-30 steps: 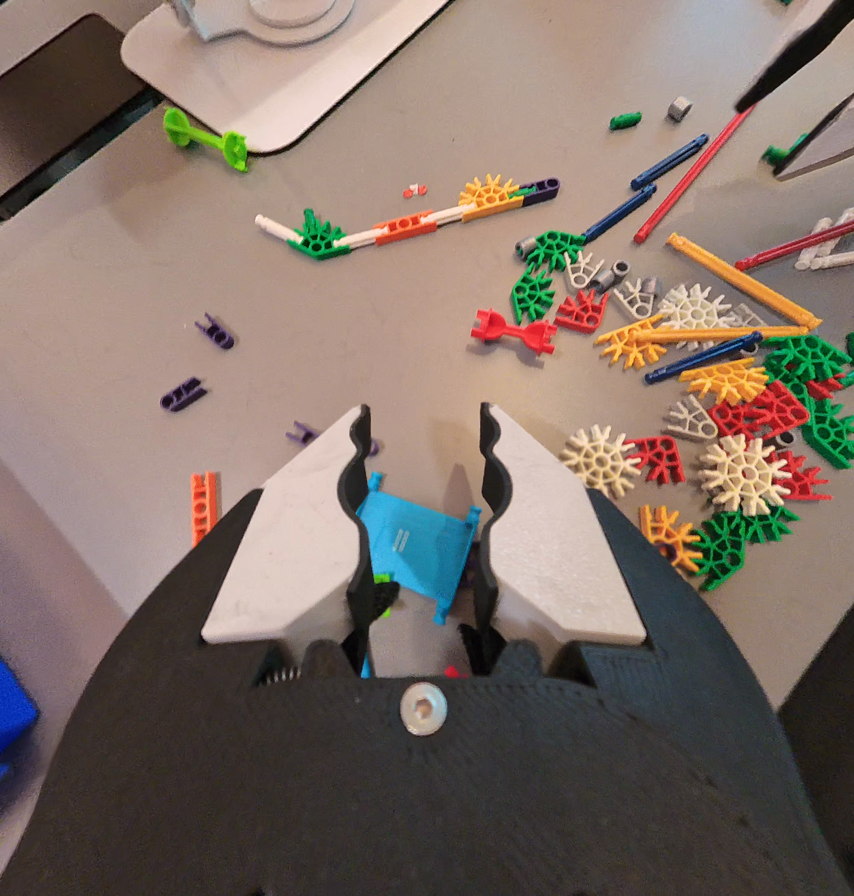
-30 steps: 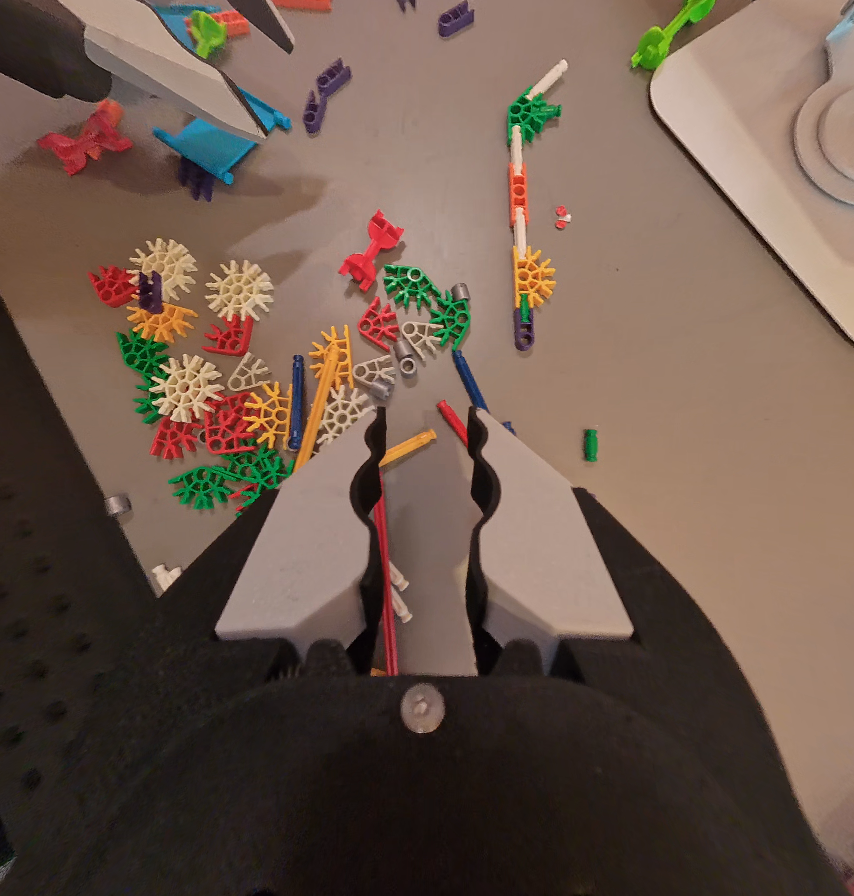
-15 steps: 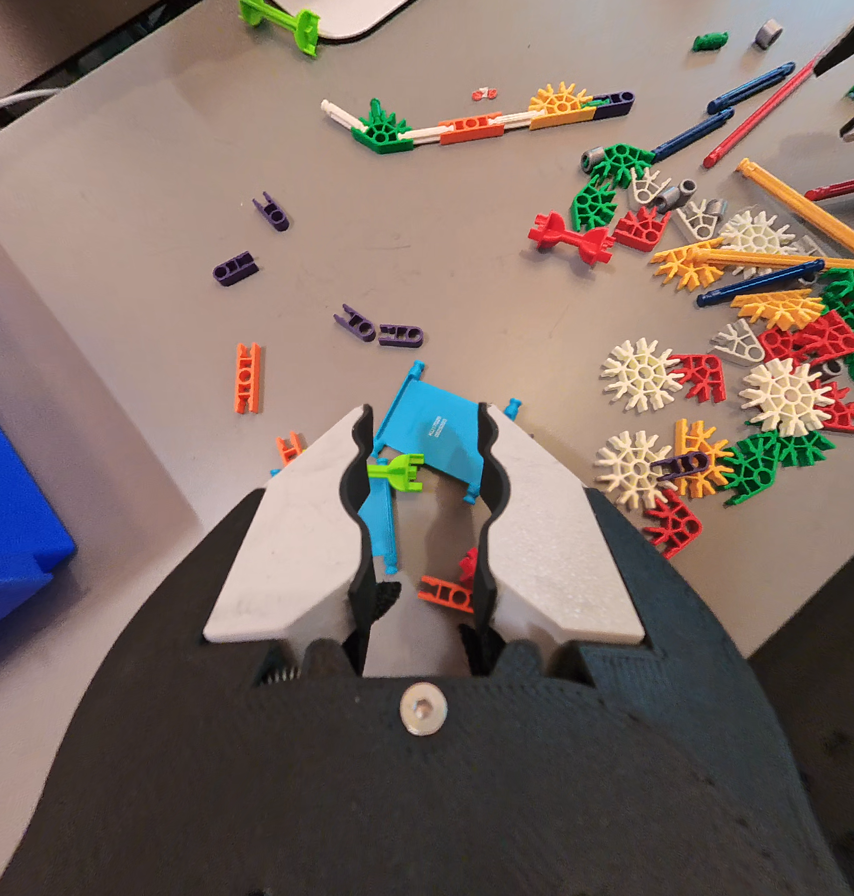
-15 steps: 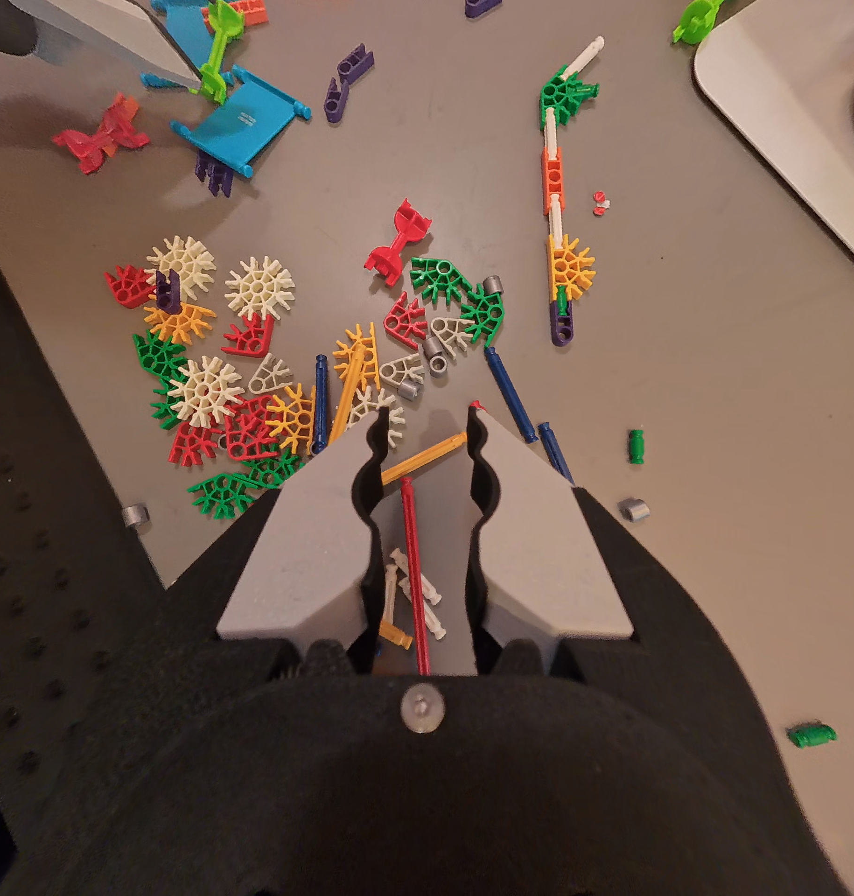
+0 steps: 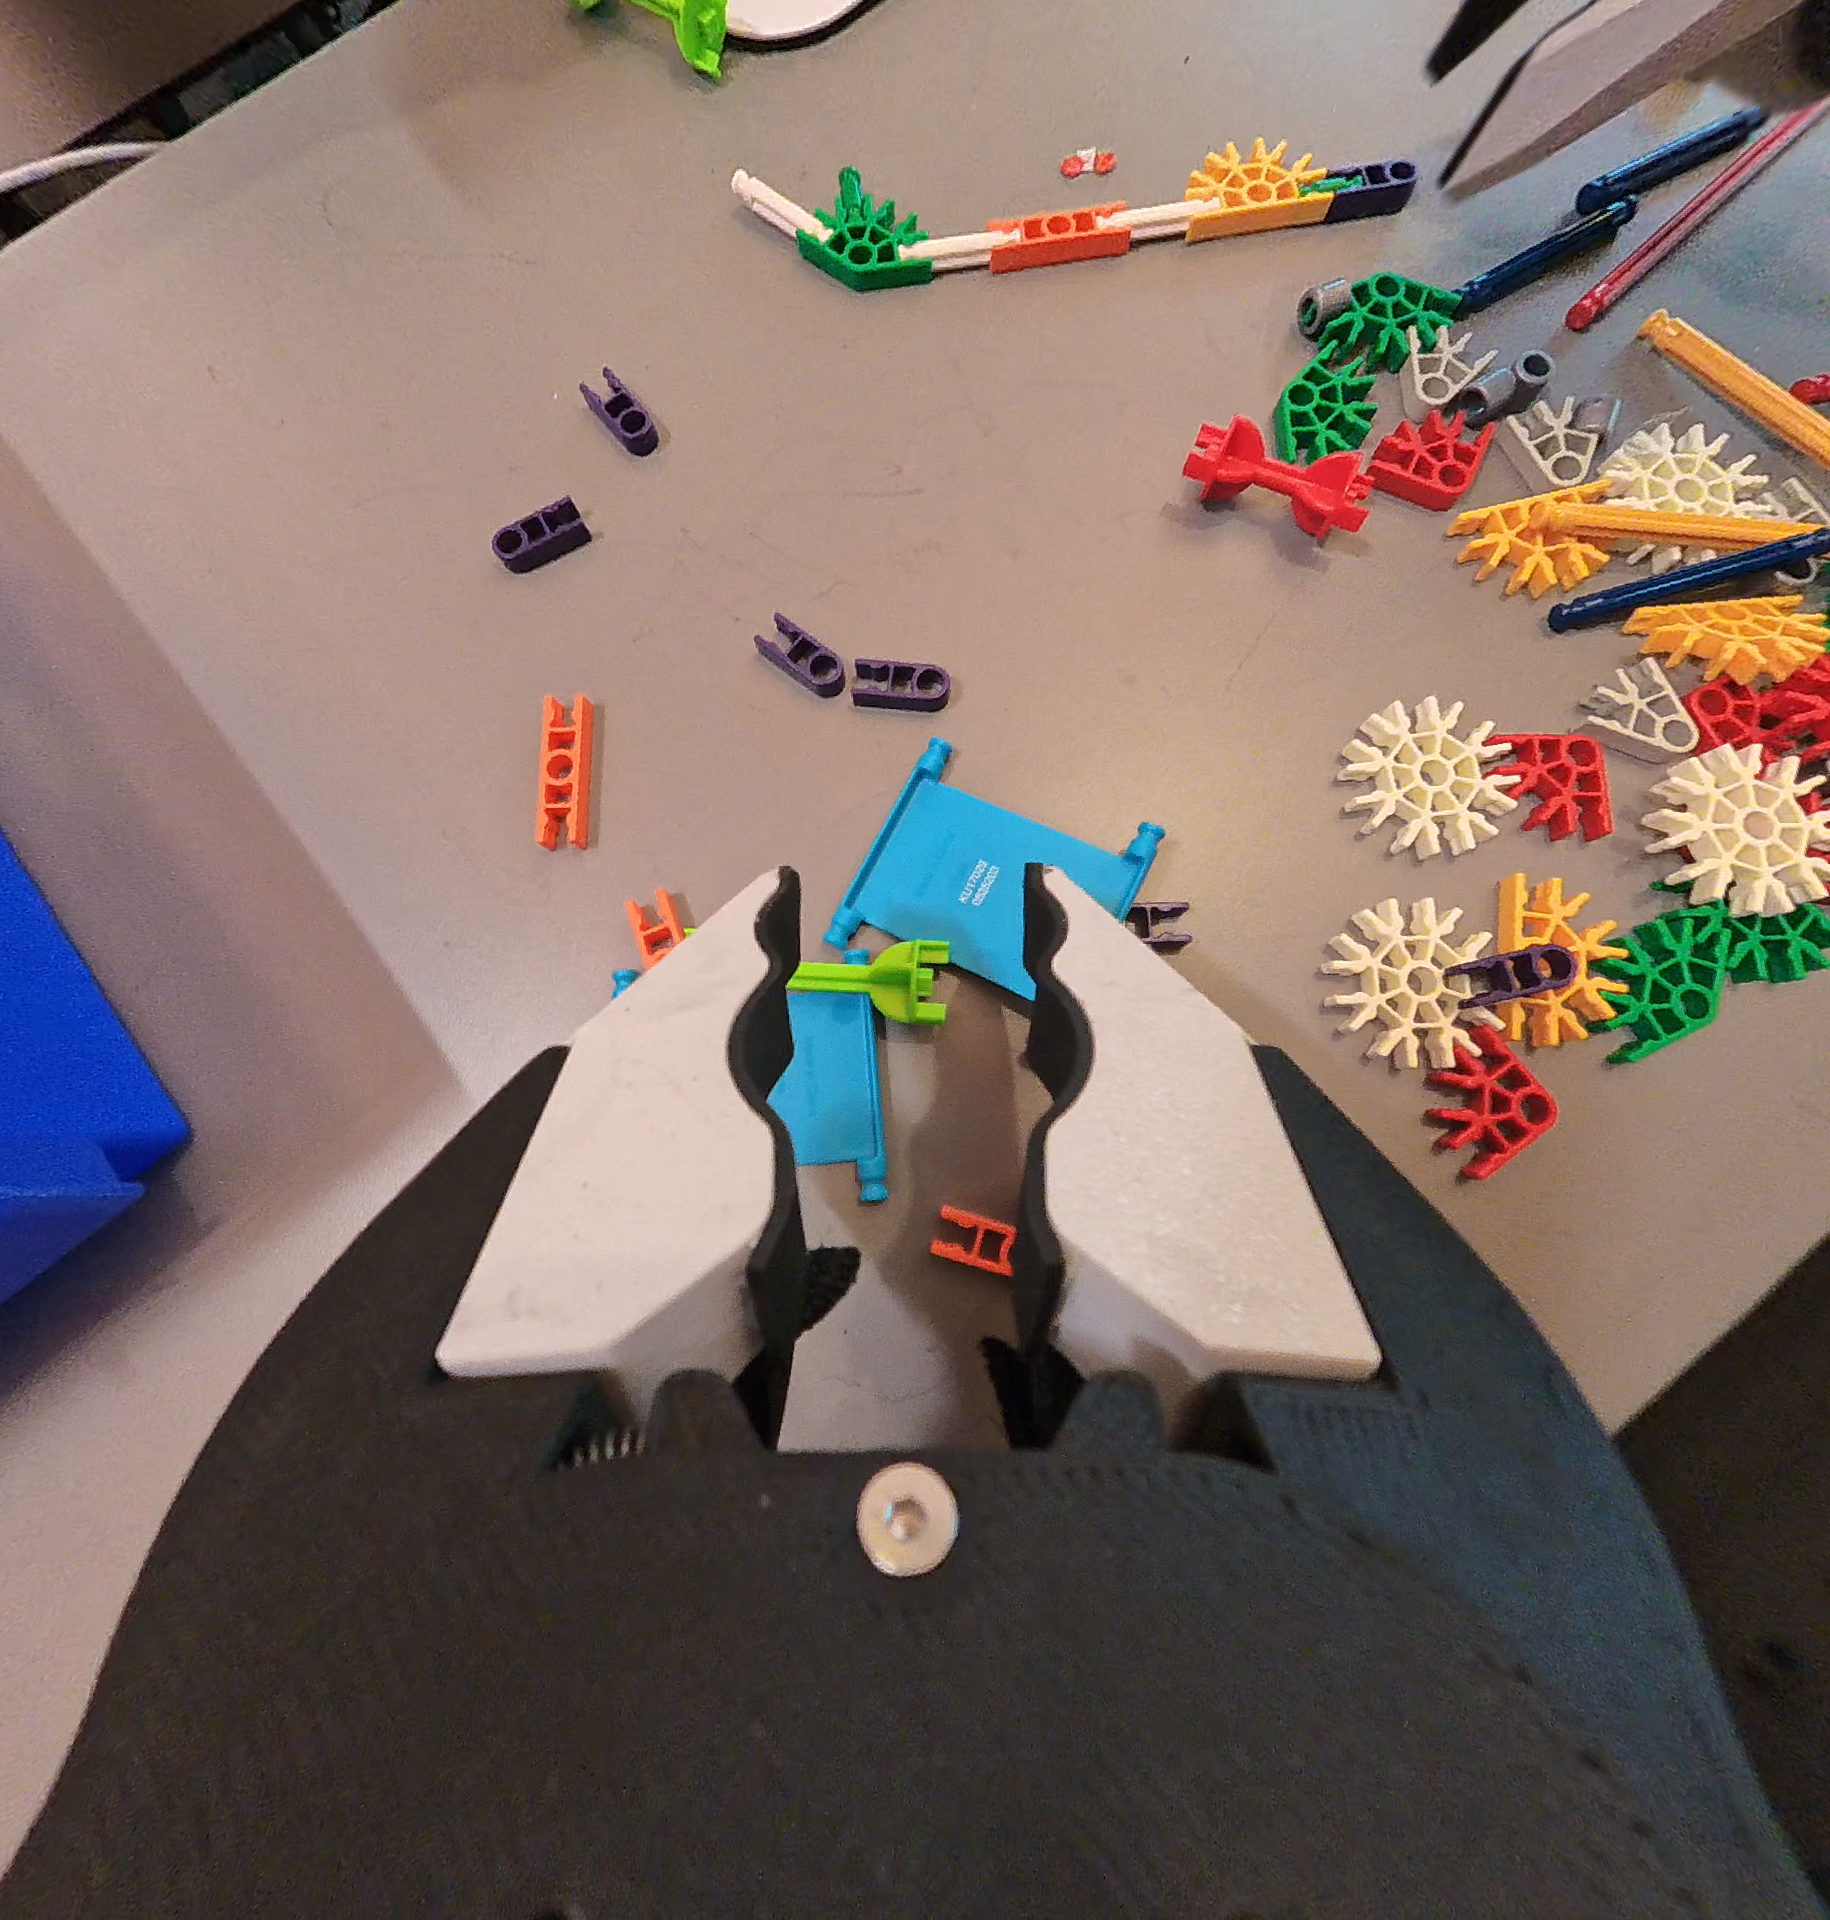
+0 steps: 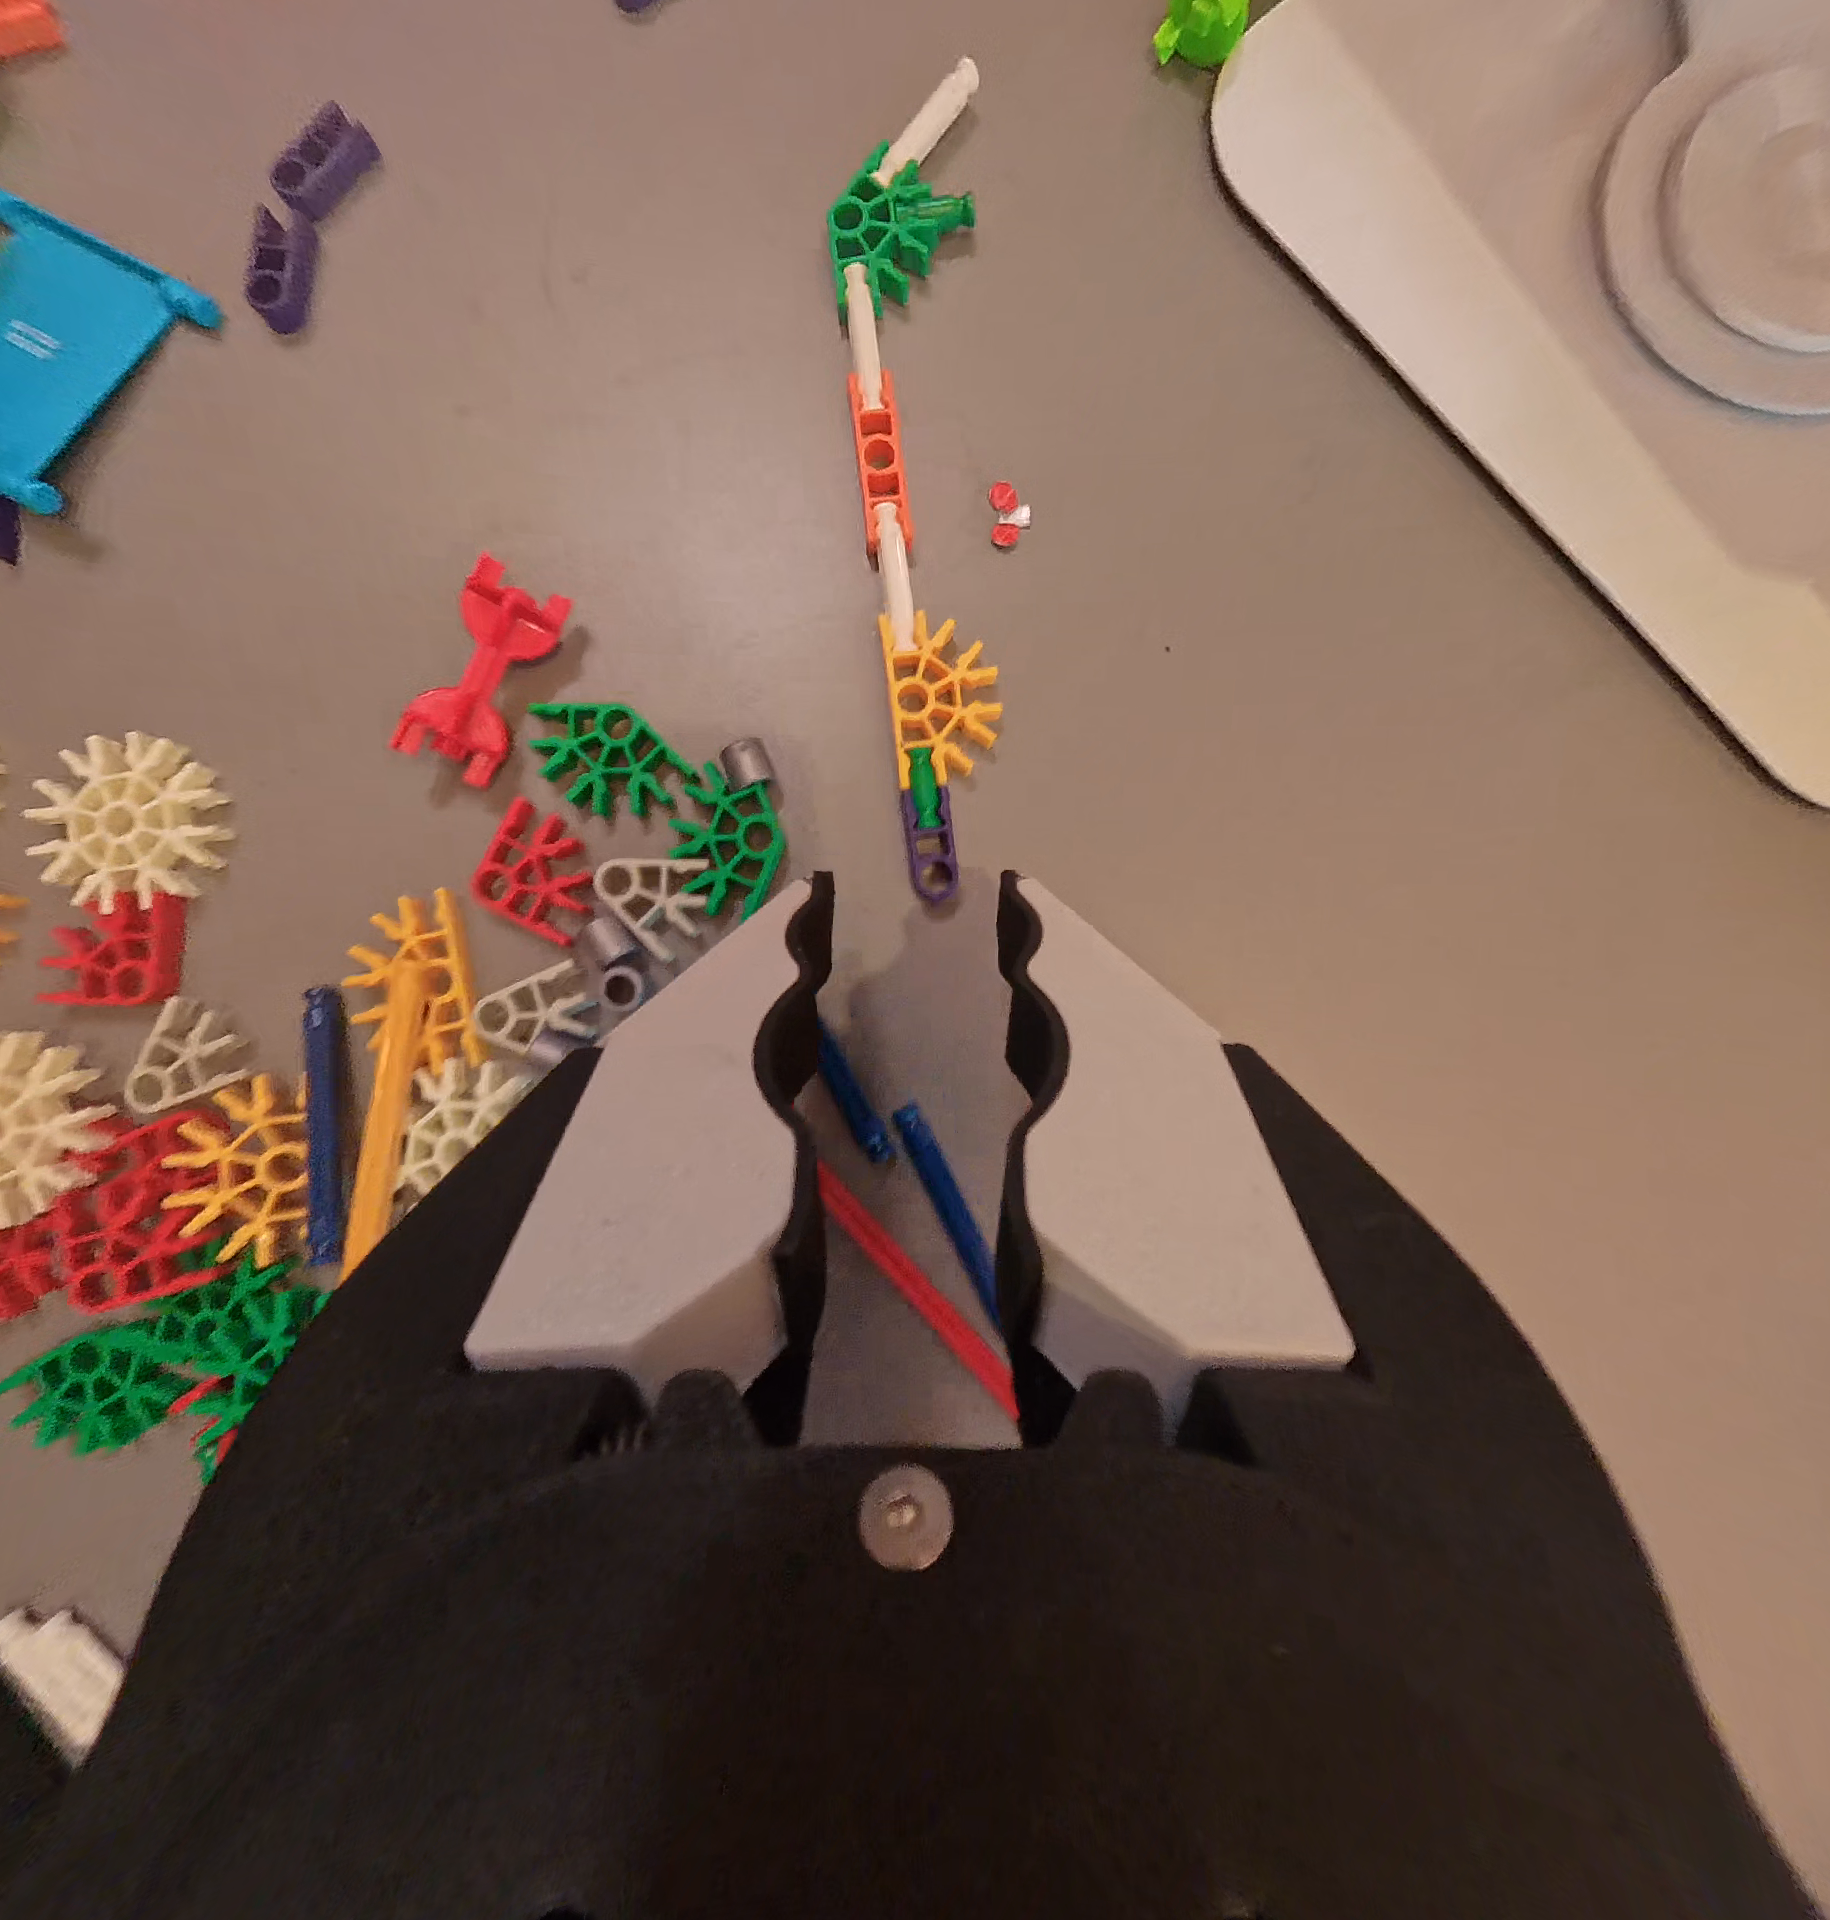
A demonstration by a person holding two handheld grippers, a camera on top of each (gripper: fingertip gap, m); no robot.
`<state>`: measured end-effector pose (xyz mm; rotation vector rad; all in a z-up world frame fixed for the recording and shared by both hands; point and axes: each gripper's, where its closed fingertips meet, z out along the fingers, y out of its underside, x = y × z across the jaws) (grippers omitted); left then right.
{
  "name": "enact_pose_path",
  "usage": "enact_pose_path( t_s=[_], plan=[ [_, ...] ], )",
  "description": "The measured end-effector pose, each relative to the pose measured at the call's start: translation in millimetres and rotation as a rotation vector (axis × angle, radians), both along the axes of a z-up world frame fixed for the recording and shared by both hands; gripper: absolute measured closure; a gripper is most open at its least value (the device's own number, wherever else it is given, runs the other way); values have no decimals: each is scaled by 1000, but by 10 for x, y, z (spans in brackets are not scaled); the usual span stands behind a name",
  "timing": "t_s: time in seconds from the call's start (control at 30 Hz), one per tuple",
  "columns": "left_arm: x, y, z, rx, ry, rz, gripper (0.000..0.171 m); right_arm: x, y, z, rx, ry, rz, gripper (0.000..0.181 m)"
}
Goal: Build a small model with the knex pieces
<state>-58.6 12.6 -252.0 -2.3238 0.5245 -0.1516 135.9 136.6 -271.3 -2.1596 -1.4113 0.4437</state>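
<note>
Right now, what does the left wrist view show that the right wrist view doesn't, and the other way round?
Only the left wrist view shows the blue bin at the table's left edge, a lone orange connector, and the lime green piece lying between the open fingers of the left hand-held gripper, over a blue panel.

Only the right wrist view shows the open right hand-held gripper above a red rod and blue rods.

Both show the joined chain of pieces, the red double-ended piece, and the connector pile.
</note>
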Motion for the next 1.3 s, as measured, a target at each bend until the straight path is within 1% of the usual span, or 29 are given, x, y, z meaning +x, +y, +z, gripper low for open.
enact_pose_path(
  t_s=[0.07,0.2,0.37,0.57,0.67,0.73,0.8,0.93,1.0,1.03,1.07,1.13,1.17,1.2,1.3],
  plan=[
    [-11,-8,12,2,0,2,131,-41,70,-113,-3,-47,33,153],
    [-54,-42,30,6,-7,14,131,-129,93,-165,-44,-38,95,174],
    [-30,-58,61,10,-20,-2,131,-47,62,-172,-45,-97,234,175],
    [202,9,100,14,-24,-76,132,274,173,-179,-39,-197,350,174],
    [325,66,78,9,-1,-125,134,444,205,-180,-13,-246,447,174],
    [312,142,38,2,49,-140,135,540,184,-183,-11,-267,514,175],
    [265,227,-1,-15,63,-138,135,631,164,-185,-6,-288,569,174],
    [77,327,-55,-57,98,-126,137,777,141,-187,5,-321,636,174],
    [34,290,-23,-79,82,-137,137,816,147,-181,12,-322,627,172],
    [44,261,0,-84,63,-148,137,833,146,-168,0,-316,601,151],
    [52,240,25,-79,59,-153,137,851,154,-142,-7,-308,567,135],
    [150,170,48,-87,44,-184,137,876,133,-23,5,-263,517,143],
    [223,137,54,-88,39,-207,137,879,98,59,8,-230,485,144],
    [278,113,49,-89,45,-222,137,898,31,135,-2,-206,456,145],
    [400,92,15,-92,46,-240,136,997,-312,290,-37,-158,400,158]
  ],
)
